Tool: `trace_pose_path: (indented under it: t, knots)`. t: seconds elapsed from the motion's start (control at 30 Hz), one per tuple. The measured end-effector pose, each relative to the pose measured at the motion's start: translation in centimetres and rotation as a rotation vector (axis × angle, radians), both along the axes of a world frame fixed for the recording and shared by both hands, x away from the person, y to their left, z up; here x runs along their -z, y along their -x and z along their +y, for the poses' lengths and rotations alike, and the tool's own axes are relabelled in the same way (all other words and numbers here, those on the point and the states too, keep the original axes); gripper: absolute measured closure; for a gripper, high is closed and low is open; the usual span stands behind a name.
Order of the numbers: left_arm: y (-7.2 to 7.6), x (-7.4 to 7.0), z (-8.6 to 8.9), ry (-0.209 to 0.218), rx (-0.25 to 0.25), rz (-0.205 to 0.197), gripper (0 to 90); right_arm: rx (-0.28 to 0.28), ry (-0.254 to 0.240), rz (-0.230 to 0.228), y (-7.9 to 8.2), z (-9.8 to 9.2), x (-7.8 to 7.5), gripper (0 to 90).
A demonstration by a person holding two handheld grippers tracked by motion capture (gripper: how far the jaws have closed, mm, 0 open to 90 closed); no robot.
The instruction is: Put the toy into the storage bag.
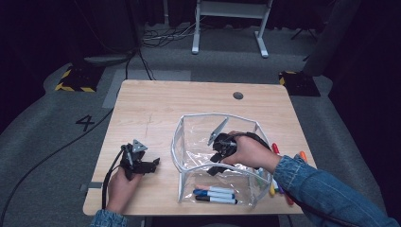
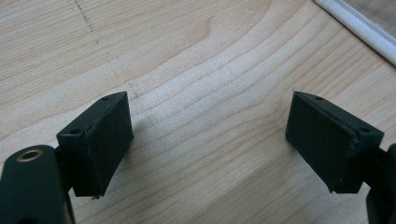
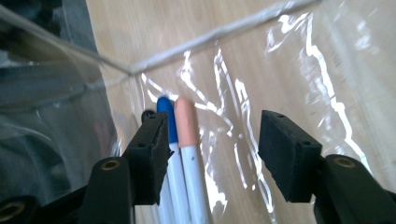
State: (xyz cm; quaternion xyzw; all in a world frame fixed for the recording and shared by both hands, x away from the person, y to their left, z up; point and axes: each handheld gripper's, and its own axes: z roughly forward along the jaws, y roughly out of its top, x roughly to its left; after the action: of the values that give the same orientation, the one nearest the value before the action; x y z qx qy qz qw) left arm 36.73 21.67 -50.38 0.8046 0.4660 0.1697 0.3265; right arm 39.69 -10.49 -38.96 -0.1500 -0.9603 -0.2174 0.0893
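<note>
Clear plastic pouch with white piping (image 1: pixel 189 142) open on pale wooden desk (image 1: pixel 151 109) | white markers, blue- and peach-capped (image 3: pixel 180 140), dropped inside | right gripper (image 3: pixel 212 154) fingers apart, nothing clamped | left gripper (image 2: pixel 210 140) fingers apart, idle.

A lab or recording studio: black curtains, grey carpet, trailing floor cables (image 1: pixel 42 163), hazard-striped weights (image 1: pixel 75 80), lone wooden tabletop (image 1: pixel 156 104).

Blue-capped marker (image 3: pixel 166 122) and peach-capped marker (image 3: pixel 187 126) — side by side, touching — flat inside clear pouch (image 1: pixel 189 142).
</note>
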Motion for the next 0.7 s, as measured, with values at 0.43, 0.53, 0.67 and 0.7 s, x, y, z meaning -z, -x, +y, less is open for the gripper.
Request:
trace_pose_path:
  t: [0.43, 0.53, 0.67, 0.7]
  knots:
    - [0.0, 0.0, 0.0, 0.000, 0.000, 0.000, 14.9, 0.101, -0.158, -0.142, 0.7, -2.4, -5.8, 39.6]
    - [0.0, 0.0, 0.0, 0.000, 0.000, 0.000, 14.9, 0.125, -0.180, -0.155, 1.0, -3.6, -6.9, 39.3]
    - [0.0, 0.0, 0.0, -0.001, 0.001, -0.003, 14.9, 0.169, -0.209, -0.182, 1.2, -5.8, -8.2, 38.9]
    - [0.0, 0.0, 0.0, -0.001, 0.002, -0.002, 14.9, 0.187, -0.217, -0.192, 1.4, -6.8, -8.6, 39.0]
